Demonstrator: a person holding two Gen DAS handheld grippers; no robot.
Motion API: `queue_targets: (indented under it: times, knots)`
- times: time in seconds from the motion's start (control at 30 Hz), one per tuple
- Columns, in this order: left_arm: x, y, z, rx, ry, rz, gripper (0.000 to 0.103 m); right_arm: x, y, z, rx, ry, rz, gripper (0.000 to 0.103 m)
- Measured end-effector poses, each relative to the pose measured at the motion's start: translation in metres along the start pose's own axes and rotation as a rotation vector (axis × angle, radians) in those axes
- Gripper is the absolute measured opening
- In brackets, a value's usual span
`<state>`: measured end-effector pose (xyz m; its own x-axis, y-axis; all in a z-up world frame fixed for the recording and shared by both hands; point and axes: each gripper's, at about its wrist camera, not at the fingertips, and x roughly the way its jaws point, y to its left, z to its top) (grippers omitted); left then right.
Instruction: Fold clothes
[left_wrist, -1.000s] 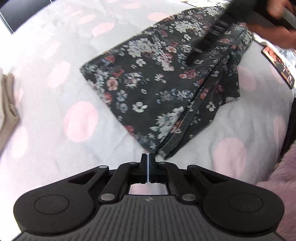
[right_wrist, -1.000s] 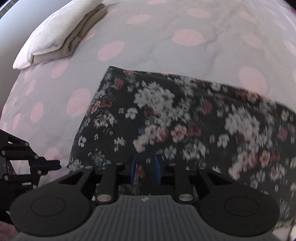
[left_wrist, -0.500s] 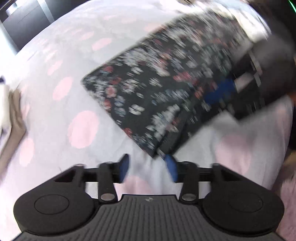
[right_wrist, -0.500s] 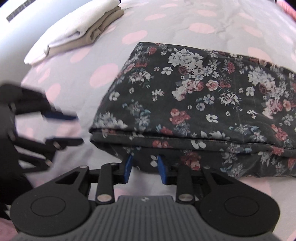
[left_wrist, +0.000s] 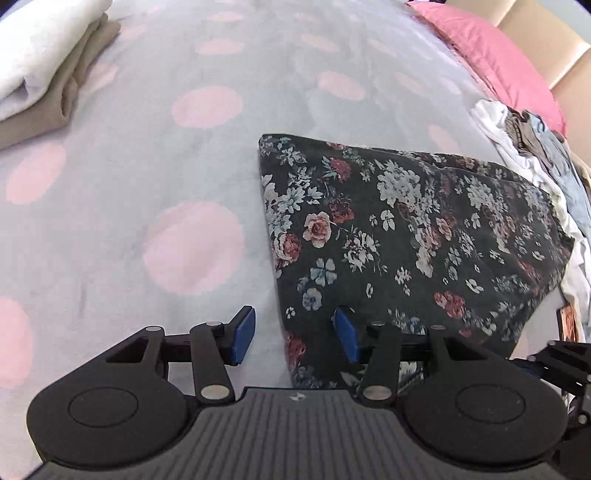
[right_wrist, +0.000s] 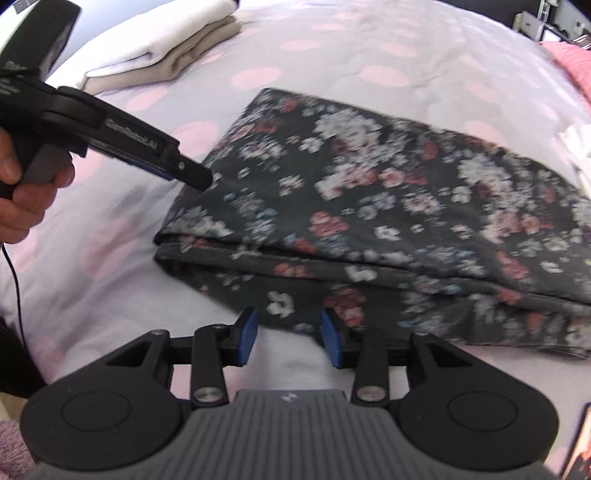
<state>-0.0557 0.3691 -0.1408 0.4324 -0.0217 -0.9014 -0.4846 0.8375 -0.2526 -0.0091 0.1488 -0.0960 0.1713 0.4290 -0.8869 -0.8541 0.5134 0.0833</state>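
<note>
A: Position of the floral garment (left_wrist: 399, 236)?

B: It was recorded lying folded on the polka-dot bedspread (left_wrist: 192, 155), dark fabric with white and red flowers. In the right wrist view the garment (right_wrist: 369, 206) was seen as stacked layers, the open edges turned toward the camera; much of it was blurred.

A: Left gripper (left_wrist: 293, 338)?

B: Jaws were noted wide apart, nothing held. The left blue pad (left_wrist: 242, 339) was seen over bare bedspread, the right pad over the near corner of the garment, so the garment's left edge was straddled. Whether cloth was touched could not be told. In the right wrist view the left gripper (right_wrist: 199, 179) was observed with its tip at the garment's left edge, gripped by the person's hand (right_wrist: 22, 192).

A: Right gripper (right_wrist: 288, 338)?

B: Jaws were logged open, nothing clamped. The pad tips were placed just at the near hem of the bottom layer; contact could not be confirmed.

A: Other items?

B: A folded stack (left_wrist: 40, 70), white over beige, was noted at the far left of the bed, well apart from the garment. A loose pile of clothes (left_wrist: 535, 155) was recorded just beside the garment's right end, with a pink pillow (left_wrist: 498, 55) beyond it.
</note>
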Motion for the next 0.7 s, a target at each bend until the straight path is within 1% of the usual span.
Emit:
queue_targets:
  times: [0.1,0.2,0.3,0.37,0.4,0.47,0.57,0.6,0.7]
  knots:
    - [0.009,-0.003,0.002,-0.003,0.003,0.018,0.046,-0.002,-0.011,0.005,0.04,0.01,-0.035,0.046]
    - [0.013,-0.008,0.004,0.005,0.0,0.036,0.045,-0.003,-0.022,0.008,0.069,0.019,-0.052,0.046]
    - [0.016,-0.01,0.006,0.0,-0.009,0.037,0.037,-0.004,-0.028,0.009,0.09,0.025,-0.045,0.046]
    - [0.016,-0.013,0.007,-0.002,-0.016,0.035,0.025,-0.005,-0.027,0.008,0.088,0.027,-0.049,0.046]
    - [0.015,-0.015,0.008,0.0,-0.021,0.039,0.023,-0.005,-0.027,0.009,0.084,0.028,-0.053,0.046]
    - [0.013,-0.018,0.006,0.004,-0.039,0.05,0.011,-0.005,-0.026,0.009,0.075,0.03,-0.059,0.046]
    - [0.005,-0.019,0.003,-0.008,-0.077,0.059,0.005,-0.005,-0.027,0.009,0.076,0.031,-0.07,0.046]
    - [0.0,-0.019,0.002,-0.015,-0.092,0.065,0.004,-0.006,-0.028,0.009,0.08,0.029,-0.075,0.046]
    - [-0.022,-0.014,0.001,-0.058,-0.134,0.039,0.004,-0.012,-0.032,0.01,0.096,0.019,-0.09,0.046]
